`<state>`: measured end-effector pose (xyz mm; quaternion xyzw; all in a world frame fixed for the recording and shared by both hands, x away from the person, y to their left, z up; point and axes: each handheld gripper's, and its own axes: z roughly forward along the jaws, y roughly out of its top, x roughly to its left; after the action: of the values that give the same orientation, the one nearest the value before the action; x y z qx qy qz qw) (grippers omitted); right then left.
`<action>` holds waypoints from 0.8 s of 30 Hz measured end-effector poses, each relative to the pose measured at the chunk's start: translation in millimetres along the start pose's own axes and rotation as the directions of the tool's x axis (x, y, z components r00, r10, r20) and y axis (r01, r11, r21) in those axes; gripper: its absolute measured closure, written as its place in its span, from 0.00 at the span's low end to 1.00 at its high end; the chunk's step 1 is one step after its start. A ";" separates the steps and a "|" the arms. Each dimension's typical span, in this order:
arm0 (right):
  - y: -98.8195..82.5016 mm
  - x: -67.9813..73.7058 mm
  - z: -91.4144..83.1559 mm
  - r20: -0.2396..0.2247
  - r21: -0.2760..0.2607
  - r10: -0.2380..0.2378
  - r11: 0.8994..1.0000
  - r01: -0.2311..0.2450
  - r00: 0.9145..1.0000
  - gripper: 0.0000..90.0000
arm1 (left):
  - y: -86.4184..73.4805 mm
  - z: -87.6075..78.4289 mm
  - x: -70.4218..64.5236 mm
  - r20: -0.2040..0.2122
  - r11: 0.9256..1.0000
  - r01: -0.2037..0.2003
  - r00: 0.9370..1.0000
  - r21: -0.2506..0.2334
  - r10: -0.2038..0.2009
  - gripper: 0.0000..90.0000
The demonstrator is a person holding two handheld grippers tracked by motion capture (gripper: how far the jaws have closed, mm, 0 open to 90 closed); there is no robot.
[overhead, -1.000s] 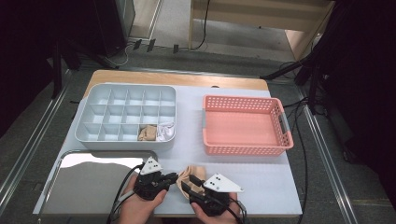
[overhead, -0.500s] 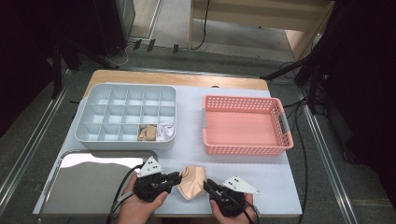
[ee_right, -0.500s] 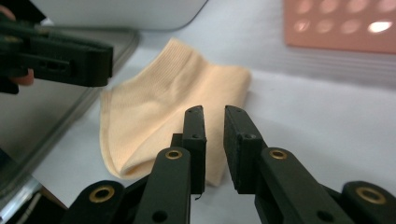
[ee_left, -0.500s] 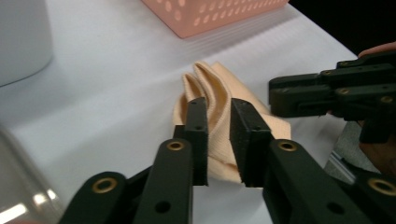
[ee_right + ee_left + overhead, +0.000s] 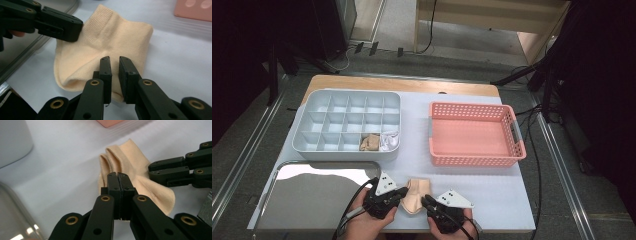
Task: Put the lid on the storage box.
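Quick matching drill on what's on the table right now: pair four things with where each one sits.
Things:
1. beige sock
2. pink basket
3. grey divided tray
4. metal tray

Places:
A. far left of the mat
B. near left corner
C. near edge, between the two grippers
D. right side of the mat

Pairs: 1-C, 2-D, 3-A, 4-B

Each tool has black jointed arms with brass rivets and flat black jaws; the left tool (image 5: 401, 192) and right tool (image 5: 426, 202) carry grey triangular plates and black cables.
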<state>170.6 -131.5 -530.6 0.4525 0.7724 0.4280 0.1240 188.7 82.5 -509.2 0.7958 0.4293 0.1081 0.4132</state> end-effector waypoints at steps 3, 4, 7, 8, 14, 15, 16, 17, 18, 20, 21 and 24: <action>0.1 -0.9 0.6 0.009 0.004 -0.009 1.000 0.008 1.000 0.93 | -1.2 -1.2 6.3 -0.005 1.000 0.016 1.000 0.005 -0.016 1.00; 0.1 -1.1 0.7 0.011 0.004 -0.009 1.000 0.009 1.000 0.94 | -2.1 -0.5 8.9 0.001 1.000 0.019 1.000 0.013 -0.019 1.00; 0.0 -0.8 1.1 0.013 0.004 -0.008 1.000 0.008 1.000 0.94 | -5.5 4.9 12.4 0.015 0.998 0.049 0.999 0.030 -0.049 1.00; 0.1 -0.7 1.0 0.015 0.005 -0.010 1.000 0.010 1.000 0.94 | -5.7 5.5 12.4 0.015 0.998 0.047 0.999 0.028 -0.048 1.00; -0.6 -2.3 -7.1 0.040 -0.040 0.028 0.999 -0.026 0.999 0.76 | -5.5 4.7 11.9 0.015 0.999 0.047 0.999 0.020 -0.047 0.98; -1.0 -3.3 -8.4 0.044 -0.044 0.047 0.998 -0.045 0.998 0.73 | -5.7 5.0 11.5 0.013 0.999 0.046 0.999 0.017 -0.046 0.98; -1.7 -4.4 -9.2 0.044 -0.045 0.054 0.998 -0.052 0.998 0.71 | -5.6 5.1 11.2 0.013 0.999 0.045 0.999 0.017 -0.045 0.98; -2.6 -5.4 -9.2 0.042 -0.041 0.063 0.997 -0.061 0.997 0.69 | -5.7 5.0 10.6 0.015 0.999 0.045 0.999 0.015 -0.045 0.98; -3.6 -6.4 -8.6 0.033 -0.035 0.077 0.996 -0.076 0.996 0.67 | -5.9 5.0 10.2 0.014 0.999 0.041 0.999 0.013 -0.042 0.98; -6.2 -8.5 -6.5 0.007 -0.016 0.127 0.992 -0.127 0.992 0.65 | -6.5 5.1 10.0 0.014 0.999 0.044 0.999 0.009 -0.045 0.97; -7.8 -10.0 -5.3 -0.016 -0.027 0.150 0.988 -0.150 0.989 0.65 | -6.8 4.9 10.0 0.011 0.999 0.048 0.999 0.008 -0.048 0.97; -8.9 -12.8 -5.9 -0.039 -0.030 0.204 0.978 -0.205 0.978 0.69 | -7.9 3.8 11.5 0.017 0.999 0.054 0.998 0.008 -0.054 0.97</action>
<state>169.1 -147.1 -536.5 0.5197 0.7165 0.4596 0.0728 193.0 91.5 -519.6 0.7863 0.4475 0.0884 0.4167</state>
